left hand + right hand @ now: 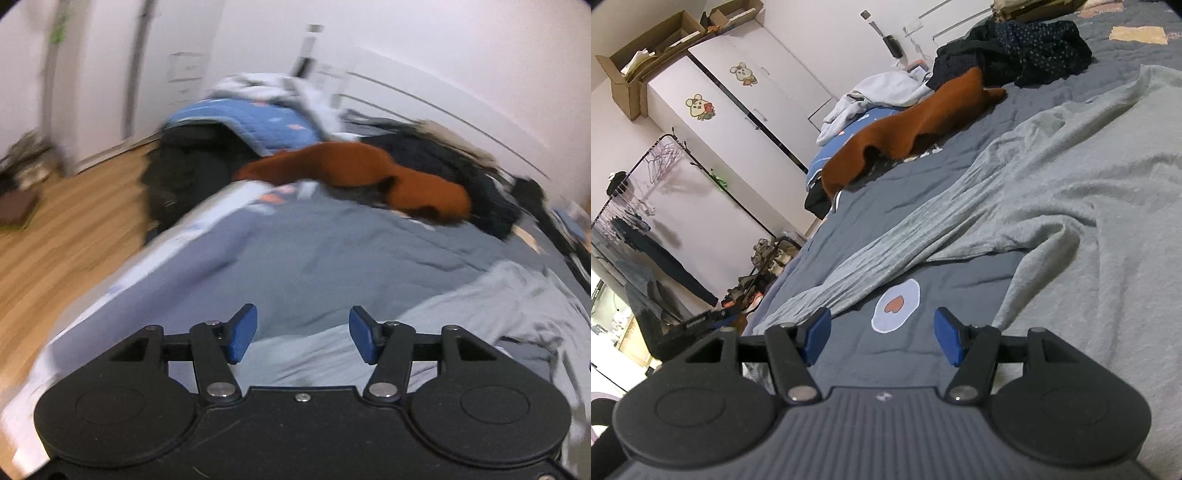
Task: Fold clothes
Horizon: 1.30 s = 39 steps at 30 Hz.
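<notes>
A light grey garment [1071, 177] lies spread over the dark grey-blue bed cover [979, 122], its ribbed sleeve [871, 258] reaching toward the bed's edge. In the left wrist view the same grey garment [461, 325] lies just under and right of my left gripper [303, 336], which is open with nothing between its blue pads. My right gripper [881, 336] is open too, hovering over an egg-shaped patch [895, 304] on the cover, with the sleeve's end by its left pad. A rust-brown garment [354, 170] lies farther back on the bed.
Dark clothes [1015, 55] and pale garments [879, 92] pile up at the bed's far end beside a blue quilt [258, 122]. Wooden floor [55, 236] lies left of the bed. A white wardrobe [746, 96] and a clothes rack [646, 206] stand by the wall.
</notes>
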{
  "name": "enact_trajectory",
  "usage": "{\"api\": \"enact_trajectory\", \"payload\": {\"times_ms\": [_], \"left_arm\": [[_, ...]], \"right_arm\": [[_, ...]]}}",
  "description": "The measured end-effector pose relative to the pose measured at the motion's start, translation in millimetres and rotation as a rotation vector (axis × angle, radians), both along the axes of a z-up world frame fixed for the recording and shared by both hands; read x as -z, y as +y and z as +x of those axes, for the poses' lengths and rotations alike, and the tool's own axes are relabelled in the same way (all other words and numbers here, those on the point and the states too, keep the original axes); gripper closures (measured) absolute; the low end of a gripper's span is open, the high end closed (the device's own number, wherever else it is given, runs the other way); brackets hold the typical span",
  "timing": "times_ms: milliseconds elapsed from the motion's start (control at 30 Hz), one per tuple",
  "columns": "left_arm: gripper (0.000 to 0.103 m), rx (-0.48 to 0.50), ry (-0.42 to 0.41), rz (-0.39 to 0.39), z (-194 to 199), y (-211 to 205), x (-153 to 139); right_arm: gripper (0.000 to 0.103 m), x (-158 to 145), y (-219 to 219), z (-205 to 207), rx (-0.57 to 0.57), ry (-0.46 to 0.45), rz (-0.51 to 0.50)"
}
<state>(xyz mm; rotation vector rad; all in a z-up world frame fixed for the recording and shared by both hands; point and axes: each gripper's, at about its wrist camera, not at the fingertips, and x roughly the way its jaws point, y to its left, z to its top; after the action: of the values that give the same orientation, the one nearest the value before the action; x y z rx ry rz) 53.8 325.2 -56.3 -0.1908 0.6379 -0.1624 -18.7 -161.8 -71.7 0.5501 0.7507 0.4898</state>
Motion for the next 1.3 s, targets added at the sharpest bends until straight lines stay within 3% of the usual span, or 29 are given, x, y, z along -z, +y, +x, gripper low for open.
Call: {"api": "enact_trajectory", "payload": {"times_ms": [200, 367, 533, 633, 800, 933, 1167, 1300], "left_arm": [[0.048, 0.183, 0.008, 0.076, 62.9, -98.7, 13.0], [0.048, 0.317, 0.047, 0.138, 98.0, -171.5, 38.2], [0.05, 0.347, 0.144, 0.193, 116.9, -205.9, 58.2], [0.05, 0.369, 0.12, 0.128, 96.5, -212.8, 41.6], [0.048, 0.507, 0.066, 0.072, 24.1, -247.2, 9.5], [0.048, 0.547, 0.064, -0.02, -32.3, -278.2, -3.9], [0.046, 0.535, 0.084, -0.06, -98.2, -307.7, 4.8], [0.046, 0.508, 0.121, -0.02, -119.4, -305.8, 22.7]], "right_arm": [[0.042, -9.4, -16.1, -3.7, 0.014, -0.032, -0.028], [0.042, -21.8, -56.3, -18.5, 0.064, -0.064, -0.06], [0.042, -20.4, -104.6, -48.4, 0.15, -0.055, -0.09], [0.042, -15.8, -138.2, -74.1, 0.21, -0.019, -0.149], [0.042, -4.7, -189.6, -113.2, 0.322, 0.053, -0.28], [0.042, 7.9, -221.2, -140.9, 0.427, 0.089, -0.306], [0.042, 24.2, -234.5, -171.6, 0.457, 0.113, -0.322], [0.042, 39.1, -236.1, -180.4, 0.467, 0.156, -0.316]]}}
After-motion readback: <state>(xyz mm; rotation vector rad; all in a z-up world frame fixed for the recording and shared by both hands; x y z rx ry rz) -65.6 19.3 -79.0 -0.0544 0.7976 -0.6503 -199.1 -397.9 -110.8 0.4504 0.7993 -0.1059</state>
